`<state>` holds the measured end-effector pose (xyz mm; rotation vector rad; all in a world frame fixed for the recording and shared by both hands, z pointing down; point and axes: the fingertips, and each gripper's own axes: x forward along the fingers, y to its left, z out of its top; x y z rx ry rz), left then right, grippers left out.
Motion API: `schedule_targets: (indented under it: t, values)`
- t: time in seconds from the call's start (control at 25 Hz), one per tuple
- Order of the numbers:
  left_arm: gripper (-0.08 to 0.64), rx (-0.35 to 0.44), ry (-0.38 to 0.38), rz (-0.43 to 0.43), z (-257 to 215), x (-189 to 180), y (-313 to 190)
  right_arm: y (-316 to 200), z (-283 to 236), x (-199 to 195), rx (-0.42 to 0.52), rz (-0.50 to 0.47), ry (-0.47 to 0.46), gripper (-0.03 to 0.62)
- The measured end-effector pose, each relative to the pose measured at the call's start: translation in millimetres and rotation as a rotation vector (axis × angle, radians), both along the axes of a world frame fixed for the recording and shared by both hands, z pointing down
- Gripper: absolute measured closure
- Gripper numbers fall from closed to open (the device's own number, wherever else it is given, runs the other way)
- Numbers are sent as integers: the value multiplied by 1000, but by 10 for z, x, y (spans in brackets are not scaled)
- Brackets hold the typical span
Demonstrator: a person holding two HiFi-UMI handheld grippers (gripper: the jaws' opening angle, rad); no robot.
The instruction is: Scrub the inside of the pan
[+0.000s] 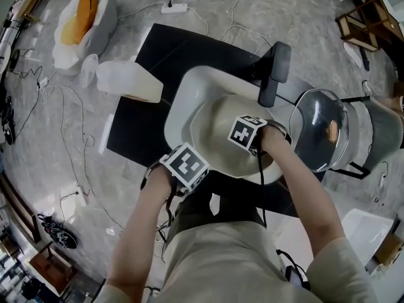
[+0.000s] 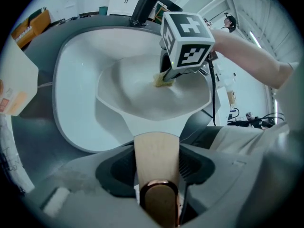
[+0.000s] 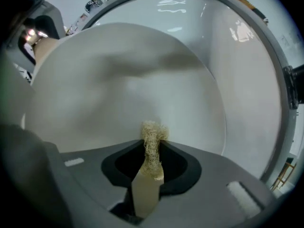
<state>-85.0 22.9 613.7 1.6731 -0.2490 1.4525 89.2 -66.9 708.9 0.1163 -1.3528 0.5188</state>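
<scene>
left gripper (image 2: 156, 167) jaws clamped on the wooden handle (image 2: 156, 146), pan (image 2: 137, 91) just ahead of them in a white sink (image 2: 71, 89), right gripper (image 3: 152, 156) jaws pinching a fibrous scrubber (image 3: 153, 136), its tip at the pan's inside

Bright, even indoor light; strong fisheye bending with dark vignetted corners; soft blur on near jaws.

Scrubber (image 3: 151, 137) base hidden between jaws; pan handle (image 2: 156, 160) cut off.
</scene>
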Motion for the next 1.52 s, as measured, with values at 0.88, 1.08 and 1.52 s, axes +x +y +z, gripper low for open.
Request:
schedule_targets:
  t: [0.88,1.08,1.52]
  values:
    - [313,492,201,-11,-678,-83,-303,281,-1349,-1027,-25,569,-759,491]
    - [318,704,237,-37,-1082,-135,-553,-35,-1794,-984,225,643,-877,491]
    - [379,1023,326,-158,-2089,-163,-958,-372,-3189,-1002,710,504,-1055,488]
